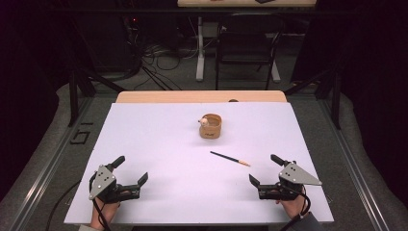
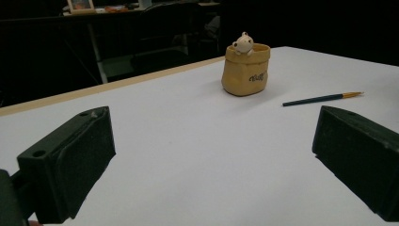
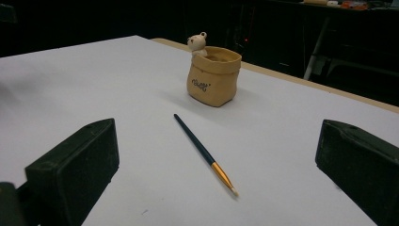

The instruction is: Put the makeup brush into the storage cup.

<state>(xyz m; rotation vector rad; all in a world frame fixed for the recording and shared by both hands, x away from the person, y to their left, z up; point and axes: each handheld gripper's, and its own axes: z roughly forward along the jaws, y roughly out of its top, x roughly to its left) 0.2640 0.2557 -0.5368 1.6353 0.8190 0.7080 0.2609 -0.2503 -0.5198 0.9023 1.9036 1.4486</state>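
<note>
A tan bag-shaped pot (image 1: pixel 210 127) with a small bear figure on its rim stands upright near the middle of the white table (image 1: pixel 159 144). A dark-handled paintbrush (image 1: pixel 229 158) lies flat in front of it, to the right, bristle end toward the near right. My left gripper (image 1: pixel 130 170) rests low at the near left, open and empty. My right gripper (image 1: pixel 265 169) rests at the near right, open and empty, just right of the brush tip. The pot (image 2: pixel 245 69) and brush (image 2: pixel 323 98) lie ahead of the left jaws. The pot (image 3: pixel 212 75) and brush (image 3: pixel 205 154) lie between and beyond the right jaws.
A wooden strip (image 1: pixel 201 96) runs along the table's far edge. Beyond it stand a dark chair (image 1: pixel 246 48), a white desk leg (image 1: pixel 200 48) and floor cables (image 1: pixel 154 62). Black frame legs (image 1: pixel 73 96) flank the table.
</note>
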